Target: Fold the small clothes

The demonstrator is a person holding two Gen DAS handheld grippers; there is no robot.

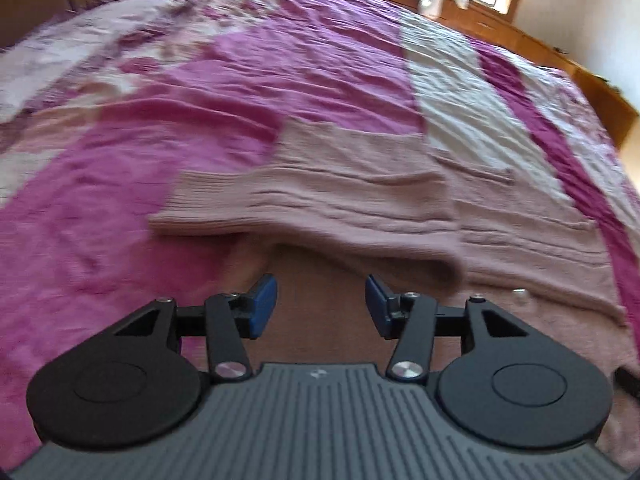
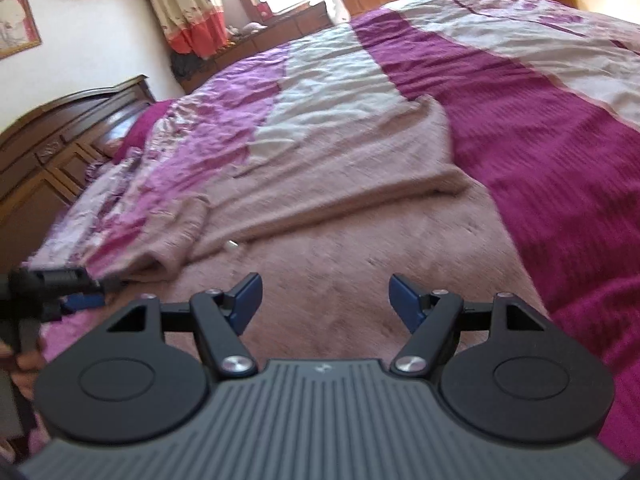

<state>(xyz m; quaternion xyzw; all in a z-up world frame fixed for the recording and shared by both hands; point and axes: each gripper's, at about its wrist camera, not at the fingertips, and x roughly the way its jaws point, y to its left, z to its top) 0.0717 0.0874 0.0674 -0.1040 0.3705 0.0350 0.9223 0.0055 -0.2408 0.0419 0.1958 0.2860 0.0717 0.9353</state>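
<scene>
Grippers (image 1: 322,304) (image 2: 326,300) above sweater (image 2: 340,168), bedspread (image 2: 540,140)

sweater (image 2: 344,184) spread on the bed (image 2: 540,152), seemingly partly folded, headboard (image 2: 68,128) far left

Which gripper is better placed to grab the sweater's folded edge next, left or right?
Probably left. The left gripper is open, with the sweater's raised folded edge just ahead of its fingers. The right gripper is open too, but over flat knit, with the folds farther off.
</scene>
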